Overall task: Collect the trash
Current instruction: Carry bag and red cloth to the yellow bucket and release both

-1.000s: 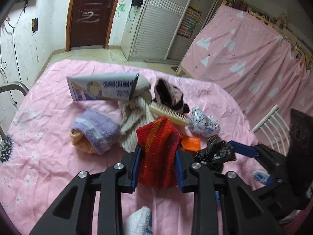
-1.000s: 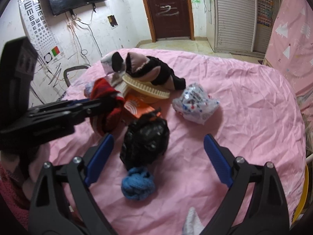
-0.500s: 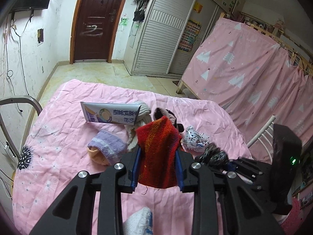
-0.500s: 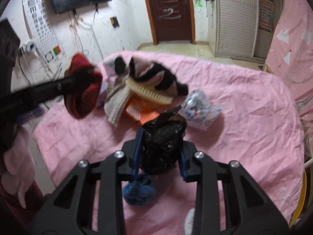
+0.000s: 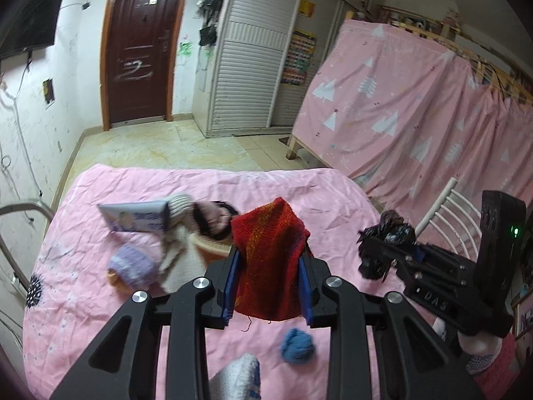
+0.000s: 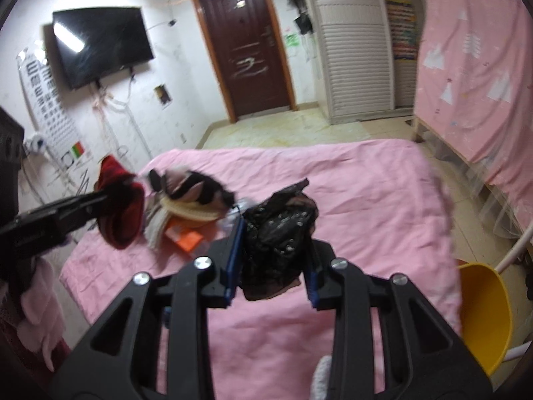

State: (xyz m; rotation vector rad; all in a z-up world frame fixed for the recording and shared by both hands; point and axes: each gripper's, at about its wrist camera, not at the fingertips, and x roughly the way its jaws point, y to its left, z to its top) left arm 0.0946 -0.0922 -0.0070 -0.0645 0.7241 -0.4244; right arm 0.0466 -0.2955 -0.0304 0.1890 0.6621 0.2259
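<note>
My left gripper (image 5: 268,286) is shut on a red knitted sock (image 5: 269,260) and holds it above the pink bed (image 5: 100,300). My right gripper (image 6: 271,268) is shut on a crumpled black plastic bag (image 6: 276,240), lifted above the bed; the bag also shows in the left wrist view (image 5: 383,243), to the right. The red sock shows at the left in the right wrist view (image 6: 120,210). A yellow bin (image 6: 483,313) stands on the floor beside the bed's right edge.
On the bed lie a toothpaste box (image 5: 133,216), a purple sock (image 5: 133,263), a striped sock (image 5: 176,253), a brush (image 6: 190,210), an orange packet (image 6: 186,236) and a blue yarn ball (image 5: 296,346). A white rail (image 5: 436,206) stands at the right.
Both grippers have risen higher above the bed with their loads. The right gripper closed on the black bag a second ago and has swung toward the bed's right side, bringing the yellow bin into view.
</note>
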